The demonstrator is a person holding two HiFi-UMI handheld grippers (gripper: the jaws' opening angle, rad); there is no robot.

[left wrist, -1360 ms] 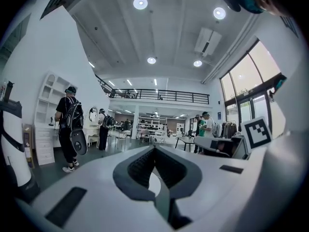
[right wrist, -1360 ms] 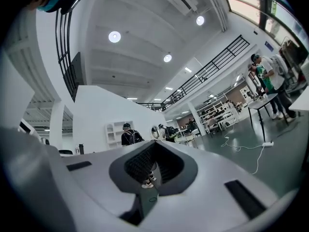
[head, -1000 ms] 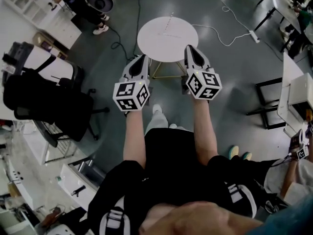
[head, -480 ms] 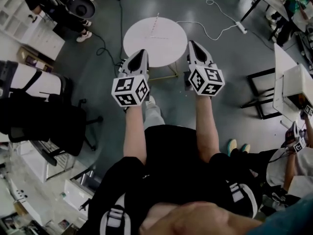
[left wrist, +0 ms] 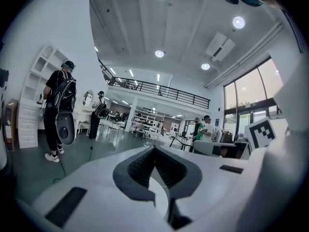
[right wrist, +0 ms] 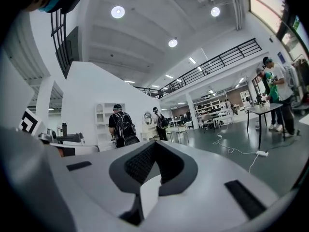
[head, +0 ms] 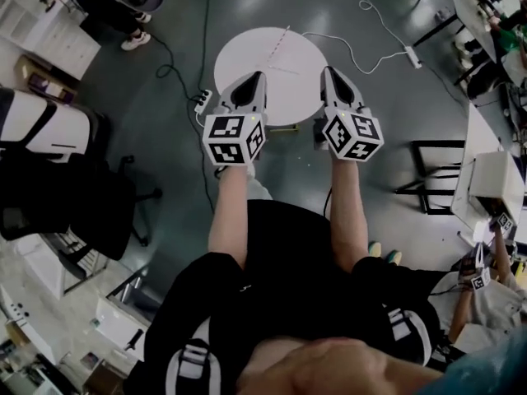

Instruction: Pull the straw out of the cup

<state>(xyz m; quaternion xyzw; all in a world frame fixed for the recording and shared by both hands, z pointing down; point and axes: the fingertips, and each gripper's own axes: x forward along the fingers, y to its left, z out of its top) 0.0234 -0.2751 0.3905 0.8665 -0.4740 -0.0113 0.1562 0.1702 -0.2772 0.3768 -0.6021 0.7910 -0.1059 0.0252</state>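
The grey floor (head: 387, 105) spreads around the round white desk (head: 247, 56) just ahead of me. My forearms reach forward side by side, pointing away. My left gripper (head: 255, 79) has its tip over the desk's near left rim, and my right gripper (head: 327, 72) over the near right rim. Both pairs of jaws are together with nothing between them. The thin straw (head: 280, 44) slants at the desk's far side, apart from both grippers. I cannot make out a cup.
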